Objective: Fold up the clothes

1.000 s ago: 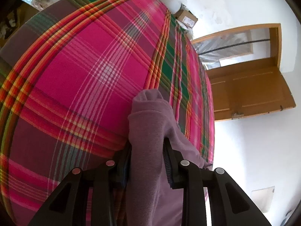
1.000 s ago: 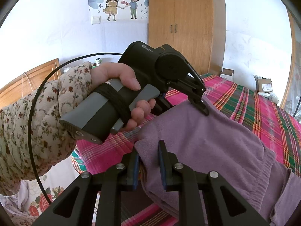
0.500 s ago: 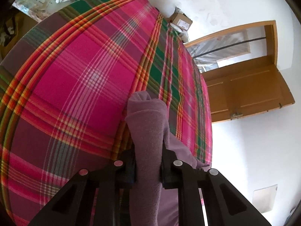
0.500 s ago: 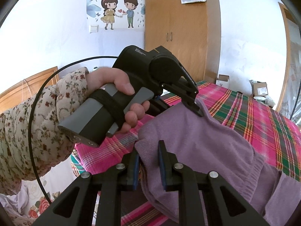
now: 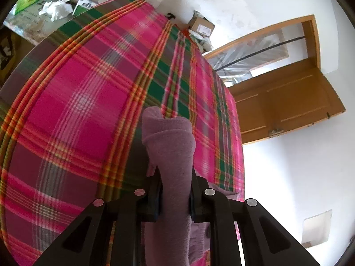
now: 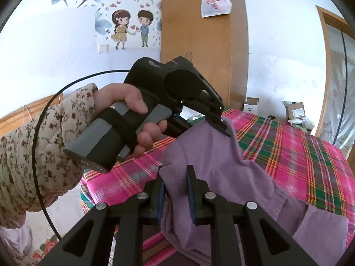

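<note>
Lifted since a second ago, the purple garment [image 5: 170, 150] hangs above the plaid bed [image 5: 77, 102], the left gripper [image 5: 175, 190] having just clenched its bunched end. The right gripper [image 6: 175, 190] clamps another corner; the cloth's long axis trails from there toward the right, across open bedspread.

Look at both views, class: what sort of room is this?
Probably a home bedroom: a bed under a plaid cover, a wooden wardrobe, and cartoon stickers on the wall.

plaid bedspread [image 5: 88, 102]; wooden wardrobe [image 6: 199, 51]; cartoon wall sticker [image 6: 131, 28]; wooden door [image 5: 286, 104]; cardboard boxes [image 5: 202, 26]
</note>
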{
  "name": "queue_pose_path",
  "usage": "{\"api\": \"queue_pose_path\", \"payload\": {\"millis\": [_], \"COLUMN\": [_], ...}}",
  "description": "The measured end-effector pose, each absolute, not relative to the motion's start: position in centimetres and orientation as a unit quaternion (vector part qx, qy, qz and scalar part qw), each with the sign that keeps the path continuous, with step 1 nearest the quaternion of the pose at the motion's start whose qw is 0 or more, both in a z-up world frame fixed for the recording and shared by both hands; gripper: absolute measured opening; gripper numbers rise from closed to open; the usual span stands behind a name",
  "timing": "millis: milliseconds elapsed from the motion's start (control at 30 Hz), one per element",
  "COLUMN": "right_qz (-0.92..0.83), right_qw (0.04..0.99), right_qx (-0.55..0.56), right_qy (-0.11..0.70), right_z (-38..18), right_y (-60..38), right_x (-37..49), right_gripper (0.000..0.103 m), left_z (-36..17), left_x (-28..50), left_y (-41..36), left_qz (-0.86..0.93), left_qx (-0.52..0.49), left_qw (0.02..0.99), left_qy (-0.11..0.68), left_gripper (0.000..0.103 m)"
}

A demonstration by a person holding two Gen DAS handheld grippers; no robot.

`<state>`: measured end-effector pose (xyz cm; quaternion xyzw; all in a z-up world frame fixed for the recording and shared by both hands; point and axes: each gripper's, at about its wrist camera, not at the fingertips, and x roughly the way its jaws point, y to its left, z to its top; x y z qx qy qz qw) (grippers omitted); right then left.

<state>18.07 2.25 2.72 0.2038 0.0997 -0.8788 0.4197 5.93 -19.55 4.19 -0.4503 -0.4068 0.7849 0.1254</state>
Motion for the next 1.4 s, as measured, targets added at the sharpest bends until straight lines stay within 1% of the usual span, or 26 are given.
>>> {"api": "queue_pose_path", "payload": {"millis": [433,867,1100,1400], "right_qz": [-0.909,-0.94,-0.951,-0.962], "right_qw": [0.376,0.304,0.264,0.206], "right_qx": [0.17,0.155,0.161,0.177], "right_qy": [0.063,0.014,-0.008,-0.037], "right_z": [6.2,8.1,7.9,7.2], "right_y": [7.5,15.2,18.5,22.7], "right_x": [18.5,17.7,17.4,16.2], "right_gripper": [0.018,0.018,0.018,0.018], "left_z": [8.3,11.1,11.4,10.7], "left_x": [4.6,2.1,0.9,-1.0], "left_y": [-15.0,-6.7,-1.9,2.7], "left_qz": [0.804,0.796,0.786,0.771], "left_qx": [-0.436,-0.439,-0.455,-0.477], "left_qw": [0.149,0.225,0.263,0.29], "left_qy": [-0.376,-0.351,-0.327,-0.307], "left_gripper": [0.019,0.019,0.019,0.019]}}
